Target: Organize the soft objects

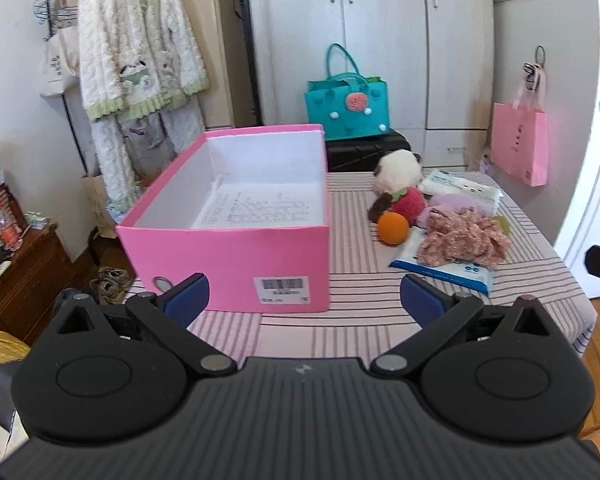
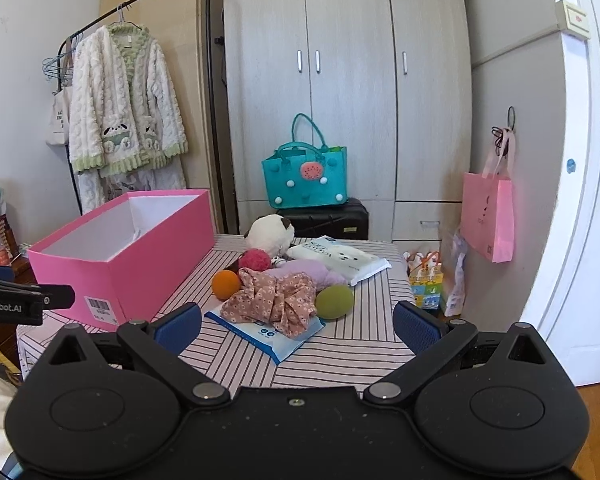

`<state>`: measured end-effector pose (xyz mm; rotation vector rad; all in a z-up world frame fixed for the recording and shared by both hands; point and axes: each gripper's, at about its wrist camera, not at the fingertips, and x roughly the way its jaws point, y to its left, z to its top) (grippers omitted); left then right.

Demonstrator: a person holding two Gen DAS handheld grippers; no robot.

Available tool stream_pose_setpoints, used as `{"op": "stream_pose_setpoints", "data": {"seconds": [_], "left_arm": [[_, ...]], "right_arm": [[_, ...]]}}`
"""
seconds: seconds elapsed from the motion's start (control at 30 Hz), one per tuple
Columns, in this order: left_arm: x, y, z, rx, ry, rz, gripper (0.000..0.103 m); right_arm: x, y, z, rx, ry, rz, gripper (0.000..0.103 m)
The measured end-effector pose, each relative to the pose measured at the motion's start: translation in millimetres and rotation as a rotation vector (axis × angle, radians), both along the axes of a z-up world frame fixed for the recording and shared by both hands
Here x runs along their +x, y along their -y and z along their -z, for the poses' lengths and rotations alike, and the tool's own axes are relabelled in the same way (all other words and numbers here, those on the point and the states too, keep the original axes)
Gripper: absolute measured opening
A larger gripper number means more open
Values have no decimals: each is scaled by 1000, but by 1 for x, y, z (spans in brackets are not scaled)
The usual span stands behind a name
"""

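Note:
An open pink box (image 1: 228, 256) (image 2: 120, 264) stands on the striped table, with only a sheet of paper inside. To its right lies a heap of soft things: a white plush (image 1: 398, 172) (image 2: 270, 234), a red pom-pom (image 2: 255, 259), an orange ball (image 1: 393, 229) (image 2: 225, 284), a green ball (image 2: 334, 301), a floral cloth (image 1: 464, 236) (image 2: 276, 300), a lilac cloth (image 2: 308, 270) and two tissue packs (image 1: 444, 274) (image 2: 340, 258). My left gripper (image 1: 305, 298) hovers open before the box. My right gripper (image 2: 298, 326) hovers open before the heap. Neither holds anything.
The striped tablecloth (image 1: 360, 300) (image 2: 340, 360) ends close to the heap on the right. Behind the table stand a teal bag (image 2: 304, 178) on a black case and grey wardrobes. A pink bag (image 2: 490, 216) hangs near the white door. A clothes rack (image 1: 136, 64) is left.

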<state>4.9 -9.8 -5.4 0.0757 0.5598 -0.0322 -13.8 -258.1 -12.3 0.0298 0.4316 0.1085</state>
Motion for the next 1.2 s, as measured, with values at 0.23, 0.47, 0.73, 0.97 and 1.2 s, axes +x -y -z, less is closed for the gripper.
{"op": "stream_pose_setpoints", "data": {"seconds": [0.23,0.47,0.73,0.97,1.2], "left_arm": [[2,25,-11,8,80,106,103],[28,53,-23,-52,85,254,103],[64,97,-12,-47,87,341,100],[101,131,13,-28,-2,454,99],[130,140,46,13,-47,456,94]], "right_arm": [[1,22,1,53,64,-88,103],[25,52,7,102,77,-141,103],[63,76,30,42,13,-138,103],[90,89,45,33,19,-163,103],[128,104,72,67,-42,-223,99]]}}
